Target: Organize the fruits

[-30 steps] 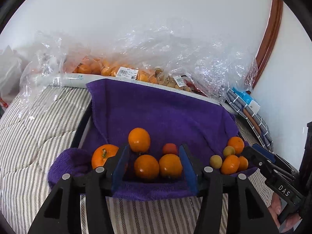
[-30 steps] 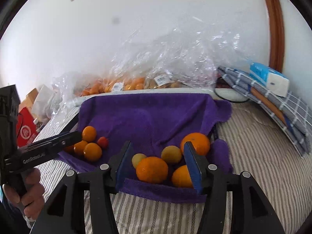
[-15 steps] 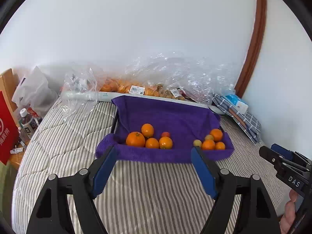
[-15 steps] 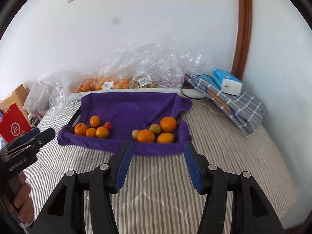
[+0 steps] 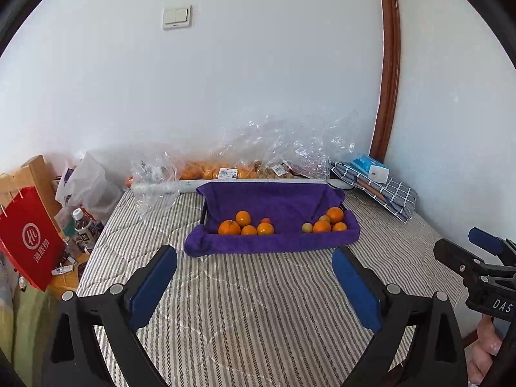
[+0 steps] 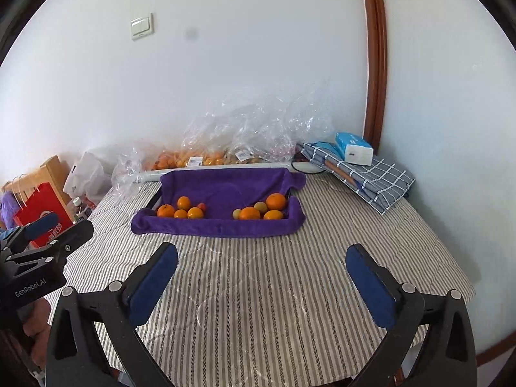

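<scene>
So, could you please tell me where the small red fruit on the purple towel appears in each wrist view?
Left wrist view: the small red fruit sits just left of centre, behind the left cluster's rightmost orange.
Right wrist view: it lies left of centre, at the right edge of the same cluster.
Shared landmark: the purple towel, also in the right view.

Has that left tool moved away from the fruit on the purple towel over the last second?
Yes. The left tool has pulled back from the purple towel: its open jaws framed the oranges before, and now striped bedding lies between them.
</scene>
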The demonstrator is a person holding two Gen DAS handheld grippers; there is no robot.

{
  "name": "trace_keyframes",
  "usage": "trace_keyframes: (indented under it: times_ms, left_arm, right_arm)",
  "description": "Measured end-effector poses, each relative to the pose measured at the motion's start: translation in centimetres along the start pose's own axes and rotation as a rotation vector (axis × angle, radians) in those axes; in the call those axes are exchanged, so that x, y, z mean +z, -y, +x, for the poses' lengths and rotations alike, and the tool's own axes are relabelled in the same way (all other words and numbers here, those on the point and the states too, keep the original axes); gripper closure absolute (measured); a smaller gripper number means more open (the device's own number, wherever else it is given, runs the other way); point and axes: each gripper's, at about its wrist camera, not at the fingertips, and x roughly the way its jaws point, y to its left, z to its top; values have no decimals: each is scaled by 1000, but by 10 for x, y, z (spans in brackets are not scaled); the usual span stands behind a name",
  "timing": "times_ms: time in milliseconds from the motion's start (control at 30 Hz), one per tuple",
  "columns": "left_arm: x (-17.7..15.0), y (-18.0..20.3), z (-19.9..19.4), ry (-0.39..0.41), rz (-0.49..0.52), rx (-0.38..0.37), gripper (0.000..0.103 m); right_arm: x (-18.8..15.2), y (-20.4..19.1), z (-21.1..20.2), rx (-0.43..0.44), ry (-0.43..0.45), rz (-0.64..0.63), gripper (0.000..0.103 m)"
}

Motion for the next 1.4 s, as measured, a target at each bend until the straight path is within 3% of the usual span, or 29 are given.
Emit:
trace_keyframes:
  times_ms: [267, 1400]
  left_arm:
    - [0, 4, -17, 10, -8, -11, 5]
    - [-7, -10, -19, 0, -45, -24, 5]
  right_arm:
    - [-4, 9, -20, -7, 9, 29, 1]
    - [-9, 10, -30, -48, 14, 32, 1]
